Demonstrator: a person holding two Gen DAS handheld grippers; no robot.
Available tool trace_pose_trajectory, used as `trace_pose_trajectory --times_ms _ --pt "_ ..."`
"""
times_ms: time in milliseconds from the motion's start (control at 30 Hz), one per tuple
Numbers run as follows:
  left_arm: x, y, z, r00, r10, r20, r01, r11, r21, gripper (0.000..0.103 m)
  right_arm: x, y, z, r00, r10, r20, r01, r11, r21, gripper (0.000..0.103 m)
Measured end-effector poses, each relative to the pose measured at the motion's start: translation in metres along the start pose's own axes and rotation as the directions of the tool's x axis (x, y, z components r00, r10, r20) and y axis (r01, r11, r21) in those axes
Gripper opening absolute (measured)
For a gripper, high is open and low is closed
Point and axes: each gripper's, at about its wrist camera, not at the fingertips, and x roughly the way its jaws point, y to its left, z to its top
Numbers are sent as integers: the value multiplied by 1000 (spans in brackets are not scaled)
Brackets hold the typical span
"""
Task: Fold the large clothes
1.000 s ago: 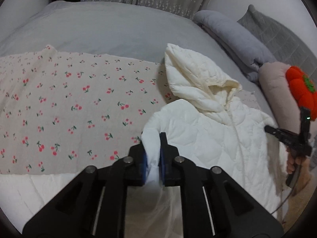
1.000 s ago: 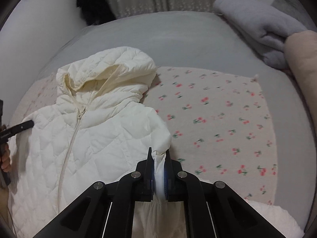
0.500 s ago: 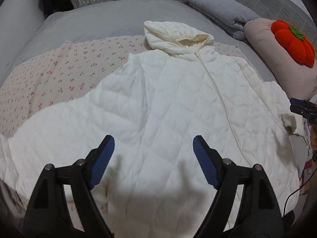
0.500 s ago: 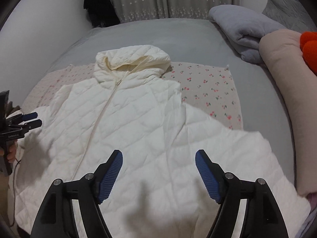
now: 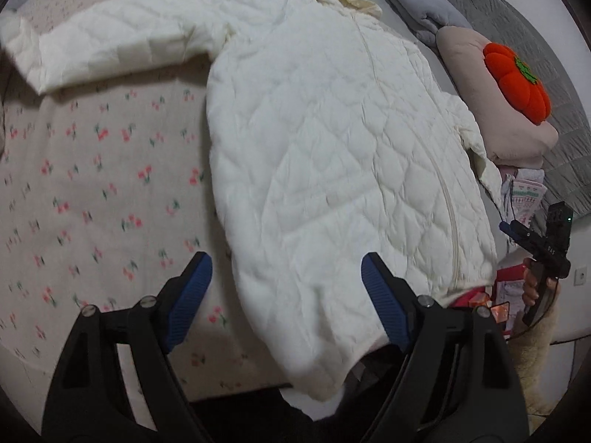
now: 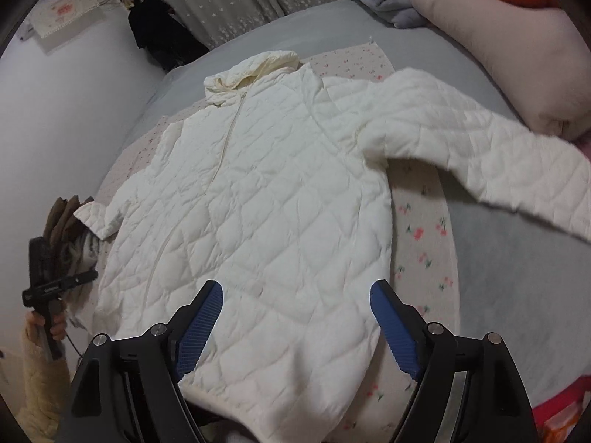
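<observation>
Left wrist view alone shows the orange pumpkin cushion [image 5: 517,83]; right wrist alone the dark hanging garment [image 6: 155,33]. Both see the white jacket [image 5: 332,147]. Left gripper [image 5: 286,302] wide, empty; right gripper [image 6: 297,326] opening, empty.

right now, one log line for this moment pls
stage: jacket spread flat on bed | left gripper: open, empty | right gripper: opening, empty | sleeves: out

I see dim, flat indoor light, no glare. Soft shadows under the jacket [image 5: 332,155] hem and sleeve [image 6: 480,155]. Motion blur smears the cherry sheet [image 5: 92,184]. Heavy fisheye bending, black vignette at corners.
</observation>
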Motion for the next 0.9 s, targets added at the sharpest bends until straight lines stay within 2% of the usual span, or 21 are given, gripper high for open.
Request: trace_pose_trajectory --times_ms 67,100,133,167,200,233,267,333,367,433,500,567,600,633,700,767,833,900 --pt "9 -2 -20 999 -32 -34 32 999 8 80 6 -6 -23 999 23 -32 -22 999 38 84" --pt "11 -4 -28 998 -44 -45 45 999 12 69 10 -9 -33 999 33 -43 -31 998 52 84" --pt "15 -5 -34 996 -64 -60 65 998 14 49 15 -12 -43 998 39 -54 -36 997 70 84" --pt "17 -7 -36 993 -87 -75 89 996 11 37 20 -16 -51 997 41 -61 -35 995 91 78" --pt "19 -8 -39 991 -106 -79 107 994 9 20 25 -20 -57 997 38 -67 -30 993 111 69" --pt "17 -8 -41 992 -107 -64 108 994 9 16 29 -22 -61 996 23 -80 -14 994 110 36" --pt "13 -8 -44 993 -110 -44 111 994 11 15 30 -25 -63 997 8 -79 0 995 103 16" --pt "9 -2 -52 993 -115 -12 115 993 10 13 23 -36 -67 999 -8 -45 14 992 122 10" --pt "14 2 -58 996 -89 -19 89 996 7 13 18 -42 -69 999 -27 -31 31 990 138 9" --pt "40 6 -69 998 14 -67 -12 1000 28 13 18 -52 -74 996 -84 -36 89 984 154 9" --pt "39 4 -74 1000 9 -13 -9 998 58 16 32 -54 -82 990 -121 -70 130 982 139 9" --pt "32 -1 -75 1000 18 -1 -18 998 62 24 33 -46 -84 988 -148 -46 152 985 86 12" --pt "29 -4 -74 999 32 9 -33 997 70 32 31 -42 -84 990 -136 -37 138 988 66 14" --pt "24 -7 -73 998 64 22 -66 995 80 46 28 -41 -83 993 -115 -31 117 992 57 19" --pt "15 -11 -71 990 129 54 -133 986 95 66 17 -46 -79 995 -96 -5 96 993 62 33" --pt "2 -16 -63 977 186 103 -197 974 112 68 0 -61 -73 993 -108 51 102 990 96 67" --pt "-7 -19 -54 963 228 145 -245 963 112 73 -19 -84 -61 983 -134 124 113 979 168 78" --pt "-14 -22 -43 953 243 179 -263 959 102 78 -32 -114 -49 974 -151 171 101 957 274 79"
